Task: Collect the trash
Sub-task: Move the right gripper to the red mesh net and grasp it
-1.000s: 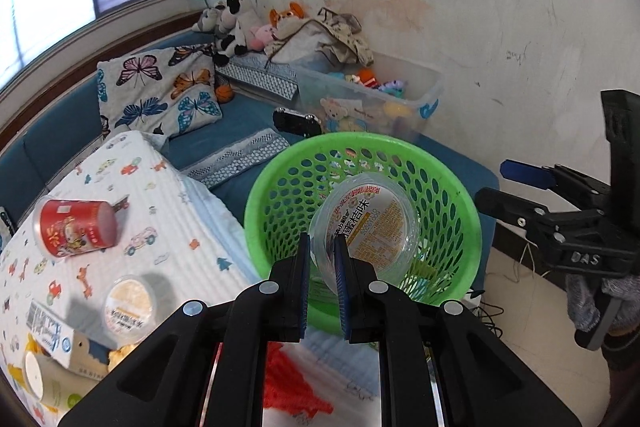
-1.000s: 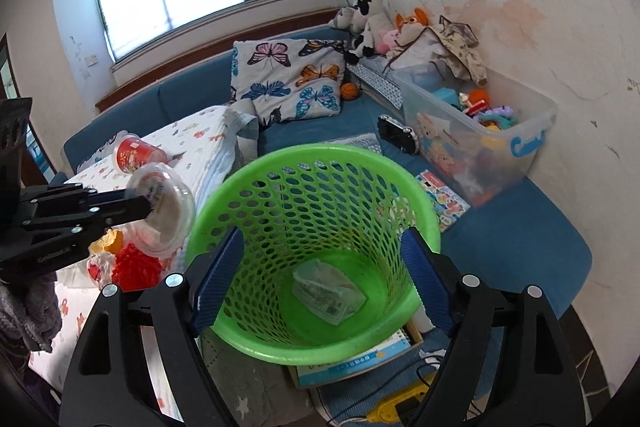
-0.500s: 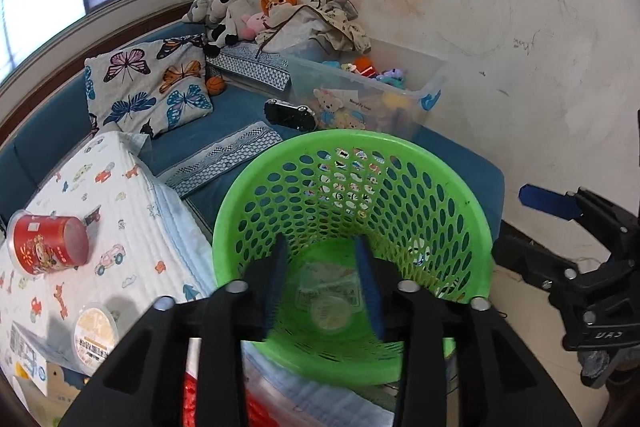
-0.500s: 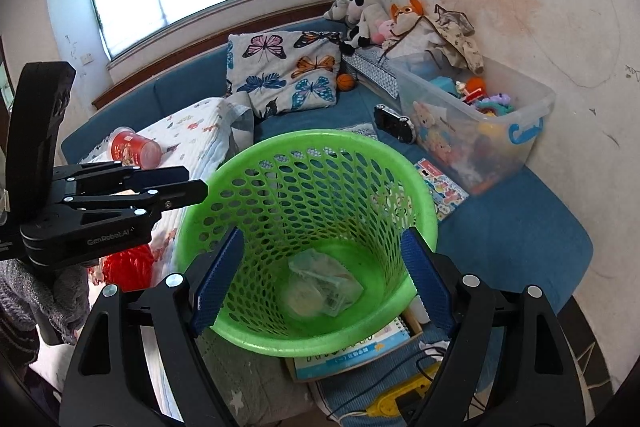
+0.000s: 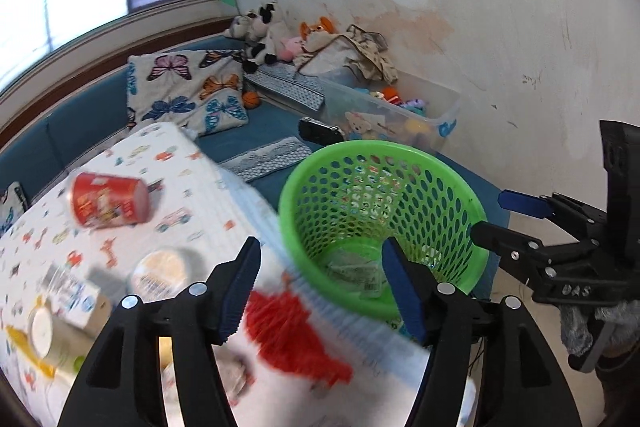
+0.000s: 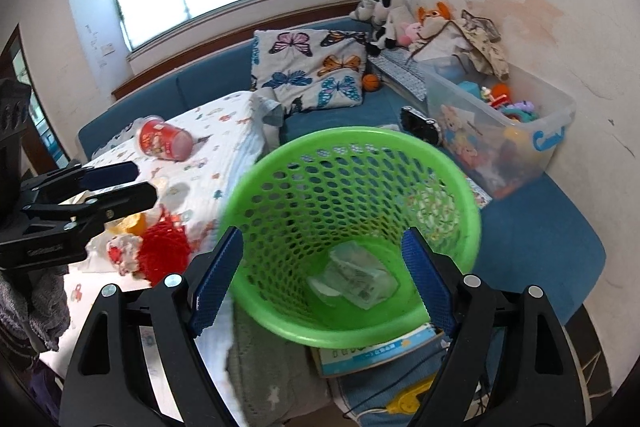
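A green mesh basket point(image 5: 384, 223) point(image 6: 352, 227) stands beside the bed, with a clear plastic cup point(image 6: 356, 279) point(image 5: 352, 271) lying on its bottom. My left gripper point(image 5: 320, 279) point(image 6: 140, 185) hovers over the blanket's edge, just left of the basket; its jaws are opening and nothing is between them. On the printed blanket point(image 5: 188, 187) lie a red cup point(image 5: 108, 201) point(image 6: 164, 143), a round lidded tub point(image 5: 160, 269) and a red mesh scrap point(image 5: 288, 331) point(image 6: 164, 247). My right gripper point(image 6: 320, 279) point(image 5: 490, 215) stands open and holds nothing, close to the basket's near rim.
A clear toy bin point(image 6: 500, 131) sits against the wall behind the basket, with plush toys point(image 6: 392, 15) and a butterfly pillow point(image 6: 312, 67) further back. A black console point(image 6: 420, 125) lies on the blue mattress. A booklet point(image 6: 380, 351) pokes out under the basket. Cartons and bottles point(image 5: 60, 311) crowd the blanket's near corner.
The left gripper let go of the clear cup, which dropped into the basket. Its jaws spread and it drew back left over the blanket. The right gripper barely shifted.
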Available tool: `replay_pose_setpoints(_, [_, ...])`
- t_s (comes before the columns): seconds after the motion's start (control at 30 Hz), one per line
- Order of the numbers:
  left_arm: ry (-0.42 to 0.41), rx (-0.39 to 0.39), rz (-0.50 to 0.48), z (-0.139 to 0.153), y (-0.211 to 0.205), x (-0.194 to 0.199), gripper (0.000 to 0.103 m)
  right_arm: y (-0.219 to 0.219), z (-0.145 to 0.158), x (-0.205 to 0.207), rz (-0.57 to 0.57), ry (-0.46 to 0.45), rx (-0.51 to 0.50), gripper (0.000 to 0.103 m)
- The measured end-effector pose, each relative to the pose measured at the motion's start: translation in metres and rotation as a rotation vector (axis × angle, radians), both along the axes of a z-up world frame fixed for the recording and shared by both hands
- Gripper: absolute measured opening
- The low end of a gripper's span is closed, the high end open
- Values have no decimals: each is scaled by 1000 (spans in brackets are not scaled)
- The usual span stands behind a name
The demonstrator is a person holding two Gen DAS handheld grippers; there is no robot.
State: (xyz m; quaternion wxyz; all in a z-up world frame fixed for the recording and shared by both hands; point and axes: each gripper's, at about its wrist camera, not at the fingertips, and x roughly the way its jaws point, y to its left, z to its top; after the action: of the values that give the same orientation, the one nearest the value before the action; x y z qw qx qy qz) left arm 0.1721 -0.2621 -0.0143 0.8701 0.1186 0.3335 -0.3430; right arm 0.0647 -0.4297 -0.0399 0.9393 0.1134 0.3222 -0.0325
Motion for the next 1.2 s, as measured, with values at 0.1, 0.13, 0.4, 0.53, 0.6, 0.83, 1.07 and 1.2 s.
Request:
replay_pose_setpoints(0.1, [-2,-9,32,0,27,-5,66,15,-1,4,36,7,-2,82])
replay_pose_setpoints(0.13, [-4,-11,41,0,34,-6,66,22,-1,5,51,8,-4,82])
replay_pose_setpoints(0.4, [-9,-9,143,-9,108,-18,71,70,-3,18,157,21,-15,82])
replay_pose_setpoints(0.53, [-5,2,185,-16,140,-24,72,93,-6,27,205,30,-12,82])
replay_pose_setpoints(0.6, [-2,10,201,-20,155,-27,73,104,-9,32,226,39,-18,82])
replay_pose_setpoints(0.83, [6,54,214,-35,189,-30,73,131,-22,52,269,73,-31,82])
replay_pose_setpoints(1.07, [-2,65,198,-41,194,-27,73,137,-35,72,259,109,-29,81])
replay_pose_setpoints(1.2, [-14,101,143,-43,191,-19,73,136,-42,81,252,131,-19,78])
